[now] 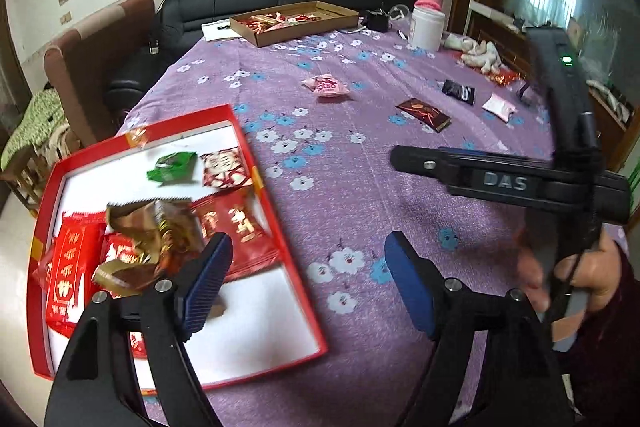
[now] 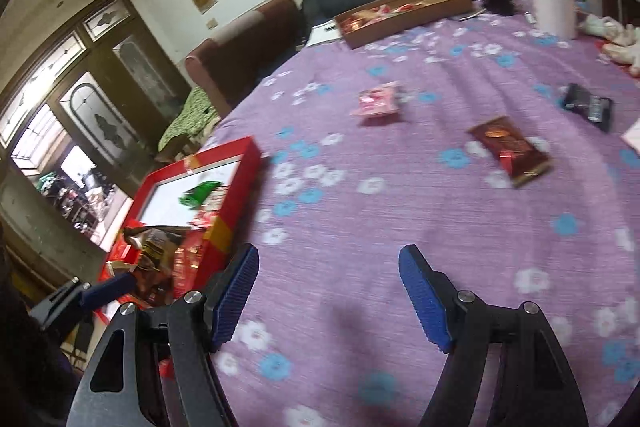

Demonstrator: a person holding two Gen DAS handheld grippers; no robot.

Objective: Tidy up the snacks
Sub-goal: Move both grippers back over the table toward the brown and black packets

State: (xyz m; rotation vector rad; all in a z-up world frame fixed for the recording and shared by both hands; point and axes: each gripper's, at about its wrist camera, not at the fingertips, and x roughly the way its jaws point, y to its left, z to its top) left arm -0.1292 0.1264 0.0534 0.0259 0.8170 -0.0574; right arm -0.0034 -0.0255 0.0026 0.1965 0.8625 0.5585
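Note:
A red box point(image 1: 276, 223) with a white floor lies at the table's left; it holds a green packet point(image 1: 172, 167), red packets point(image 1: 236, 227) and a crumpled gold wrapper point(image 1: 152, 243). My left gripper point(image 1: 308, 247) is open and empty at the box's right rim. My right gripper point(image 2: 328, 259) is open and empty over the cloth, right of the box point(image 2: 236, 183). Loose on the cloth are a pink packet point(image 1: 326, 87) point(image 2: 378, 101), a dark red packet point(image 1: 424, 113) point(image 2: 510, 149), a black packet point(image 1: 459, 91) point(image 2: 588, 105) and a pale pink packet point(image 1: 498, 107).
A purple flowered cloth point(image 1: 340, 163) covers the table. A brown cardboard tray point(image 1: 296, 23) with more snacks sits at the far edge. A white jar point(image 1: 428, 27) and a pink-capped bottle stand at the far right. A black sofa and a brown armchair stand beyond.

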